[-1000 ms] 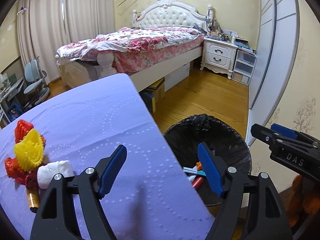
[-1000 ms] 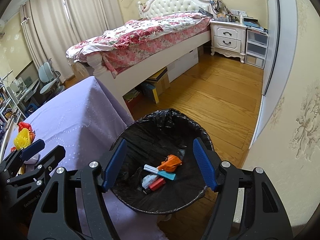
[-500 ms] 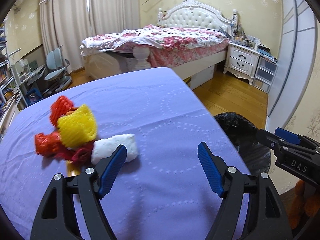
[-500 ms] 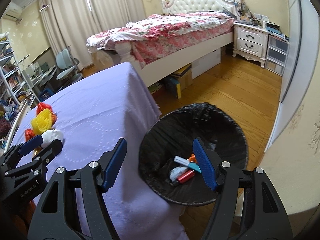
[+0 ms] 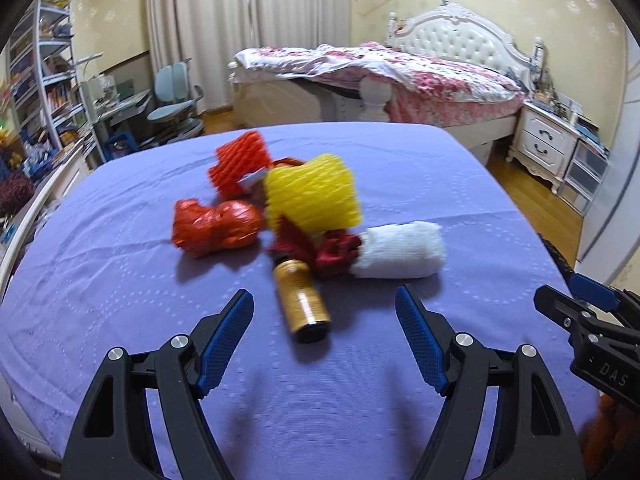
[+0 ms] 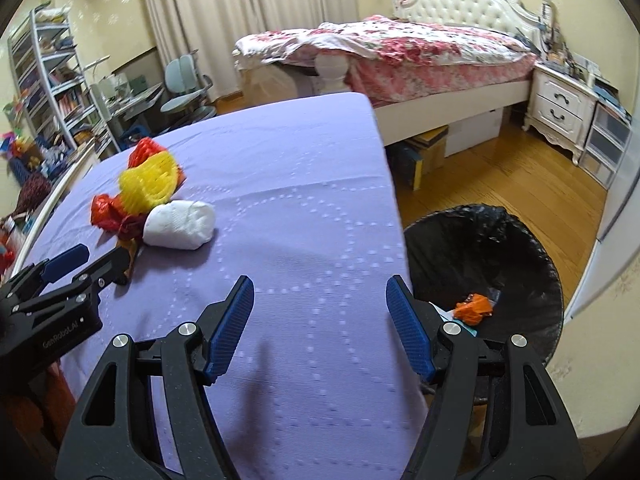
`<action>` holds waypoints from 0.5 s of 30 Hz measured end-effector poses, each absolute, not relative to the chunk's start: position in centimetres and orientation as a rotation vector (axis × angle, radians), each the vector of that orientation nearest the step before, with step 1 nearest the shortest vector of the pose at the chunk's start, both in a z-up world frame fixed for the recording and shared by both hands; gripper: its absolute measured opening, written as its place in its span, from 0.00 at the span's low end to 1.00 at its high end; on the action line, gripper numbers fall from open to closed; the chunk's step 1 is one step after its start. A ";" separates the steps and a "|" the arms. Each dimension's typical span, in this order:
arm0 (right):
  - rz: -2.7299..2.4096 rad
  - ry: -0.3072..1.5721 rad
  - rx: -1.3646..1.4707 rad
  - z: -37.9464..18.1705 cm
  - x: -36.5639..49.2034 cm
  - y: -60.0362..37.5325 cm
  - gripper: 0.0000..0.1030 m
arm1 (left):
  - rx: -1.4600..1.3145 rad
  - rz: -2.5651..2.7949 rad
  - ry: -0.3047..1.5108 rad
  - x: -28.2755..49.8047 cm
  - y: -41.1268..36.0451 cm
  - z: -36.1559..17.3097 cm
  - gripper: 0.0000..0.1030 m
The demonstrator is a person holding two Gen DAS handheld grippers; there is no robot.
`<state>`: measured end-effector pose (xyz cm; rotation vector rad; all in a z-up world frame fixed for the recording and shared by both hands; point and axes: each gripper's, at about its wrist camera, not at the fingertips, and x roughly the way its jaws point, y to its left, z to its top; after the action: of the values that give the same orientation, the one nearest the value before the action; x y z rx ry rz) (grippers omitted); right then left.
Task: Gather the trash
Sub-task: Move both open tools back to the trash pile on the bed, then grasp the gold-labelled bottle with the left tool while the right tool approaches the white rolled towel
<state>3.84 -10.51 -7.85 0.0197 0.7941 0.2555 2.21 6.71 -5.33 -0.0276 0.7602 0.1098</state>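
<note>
Left tool (image 5: 324,332) spread wide, empty, lined up over the gold can (image 5: 302,300) at the near edge of the trash pile (image 5: 308,212) on the tabletop (image 5: 120,280). Right tool (image 6: 320,320) likewise spread, empty, beside the black-lined bin (image 6: 500,248), probably waiting.

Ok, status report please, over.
Both grippers open, empty: left, right. Trash pile on table, gold can nearest left. Bin beside table. Nothing blocking.

Matt purple cloth tablecloth (image 5: 120,280), stitched in dotted rings; glossy gold metal can (image 5: 302,300); yellow foam netting (image 5: 312,196); crinkly black plastic bin liner (image 6: 488,248).
</note>
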 end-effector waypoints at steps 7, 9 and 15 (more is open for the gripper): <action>0.296 0.810 -0.035 -8.1 4.6 -7.7 0.65 | -0.095 0.105 0.833 3.8 8.6 -6.5 0.71; 0.310 0.821 -0.054 -8.4 4.9 -6.7 0.65 | -0.118 0.090 0.864 4.1 9.0 -7.0 0.60; 0.351 0.836 -0.091 -8.6 5.5 -4.7 0.66 | -0.085 0.072 0.870 4.0 9.3 -7.1 0.29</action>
<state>5.49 -4.75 -8.60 -0.0913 0.8360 0.3507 4.03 9.34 -7.13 -0.0854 0.8699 0.0724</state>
